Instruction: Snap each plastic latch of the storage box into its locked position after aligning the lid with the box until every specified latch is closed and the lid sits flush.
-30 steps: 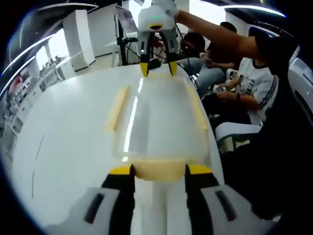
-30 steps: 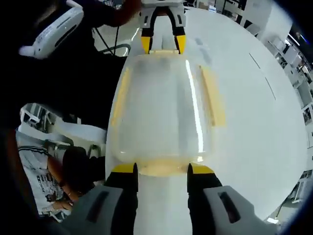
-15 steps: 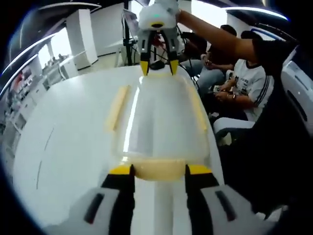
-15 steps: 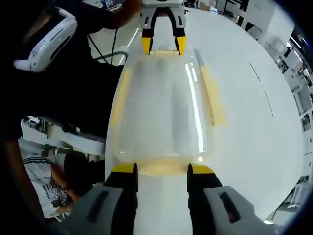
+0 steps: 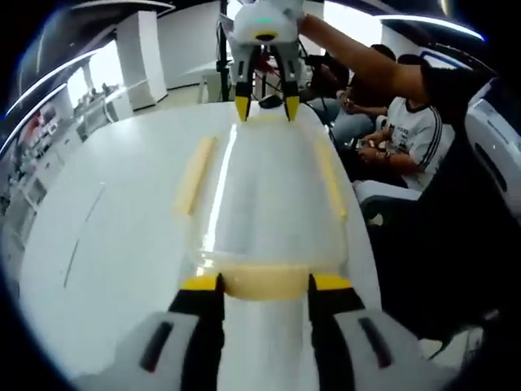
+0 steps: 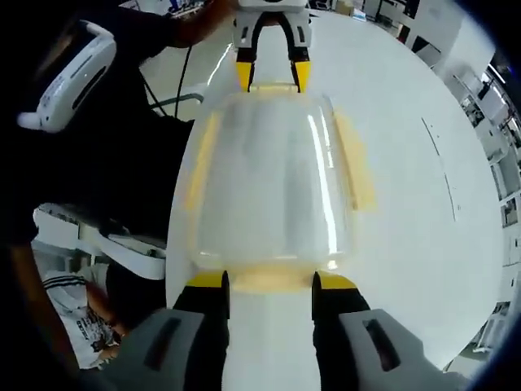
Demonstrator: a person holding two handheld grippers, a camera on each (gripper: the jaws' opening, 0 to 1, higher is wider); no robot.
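Observation:
A clear storage box (image 5: pixel 264 195) with its clear lid on is held between both grippers above the white table (image 5: pixel 122 228). My left gripper (image 5: pixel 266 283) is shut on the yellow end latch (image 5: pixel 264 281) nearest it. At the far end, my right gripper (image 5: pixel 266 106) grips the opposite end latch. In the right gripper view, my right gripper (image 6: pixel 270 281) closes on its yellow end latch (image 6: pixel 269 278), with the left gripper (image 6: pixel 272 75) across the box (image 6: pixel 269 179). Yellow side latches (image 5: pixel 195 175) (image 5: pixel 330 179) run along the long sides, and I cannot tell whether they are snapped down.
Seated people (image 5: pixel 399 130) are beside the table's right edge in the left gripper view. A person's arm (image 5: pixel 358 57) reaches to the far gripper. A white handheld device (image 6: pixel 69 69) and dark clothing (image 6: pixel 98 163) sit left of the box in the right gripper view.
Table and room have slid behind the box in both views, while the box keeps its place between the jaws. It travels with both grippers. Jaw positions are unchanged.

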